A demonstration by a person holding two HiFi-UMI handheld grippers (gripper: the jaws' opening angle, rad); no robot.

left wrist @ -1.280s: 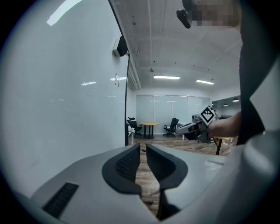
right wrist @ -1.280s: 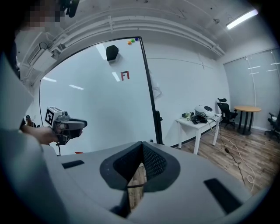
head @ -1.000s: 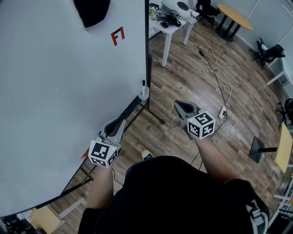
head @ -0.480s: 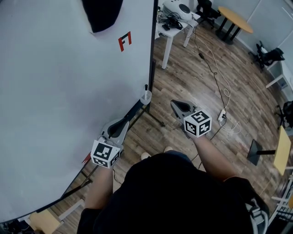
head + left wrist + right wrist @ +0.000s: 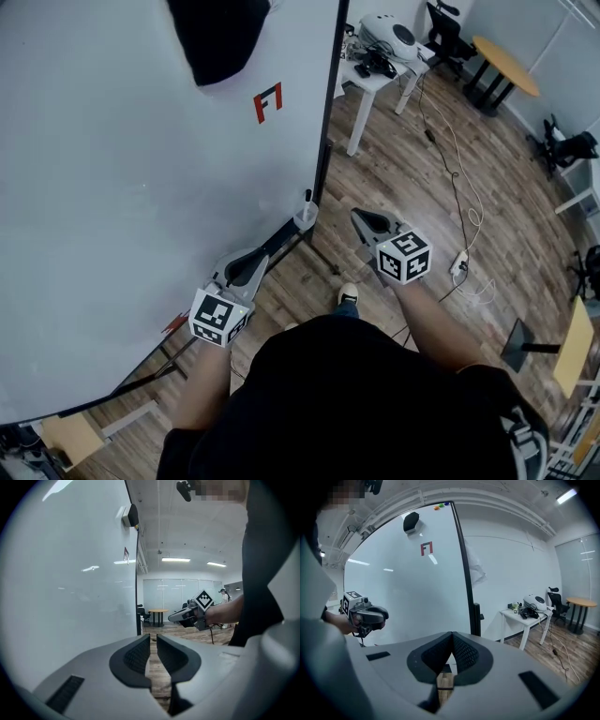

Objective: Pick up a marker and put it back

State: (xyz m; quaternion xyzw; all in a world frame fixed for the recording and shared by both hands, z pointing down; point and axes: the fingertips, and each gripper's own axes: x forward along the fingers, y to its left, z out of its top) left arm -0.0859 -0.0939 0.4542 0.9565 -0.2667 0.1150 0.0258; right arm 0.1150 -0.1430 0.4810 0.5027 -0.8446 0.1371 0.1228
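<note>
- Marker (image 5: 307, 197): stands upright in a small white cup (image 5: 302, 218) at the lower right corner of the whiteboard (image 5: 141, 187). Untouched, not picked yet.
- Right gripper (image 5: 359, 217): jaws fully together, tips touching, nothing held. It sits right of the cup, near but apart, tilted slightly down over the wood floor (image 5: 422, 178).
- Left gripper (image 5: 257, 256): jaws a narrow slit apart, empty. It sits just in front of the board's lower edge, left of the cup.
- Change vs ~1 s ago:
  - Right gripper has slid toward the cup, so the gap to the marker is smaller.
  - Board edge and cup sit further right in head view.
  - Person's shoe (image 5: 348, 295) now shows below the grippers. Looks like a step fwd along the board.
  - Left gripper approx. same spot rel. to the board.
  - Right jaws unchanged, still closed.
- Meaning: approach phase, early in task. Right side is prob. the picker since it's the one closing in.
- Next needs: open right jaws before contact, take the marker on its exposed top above the cup rim, lift straight up.
- Risk: marker is thin and the cup looks light. A side bump w/ closed jaws could tip it out.
</note>
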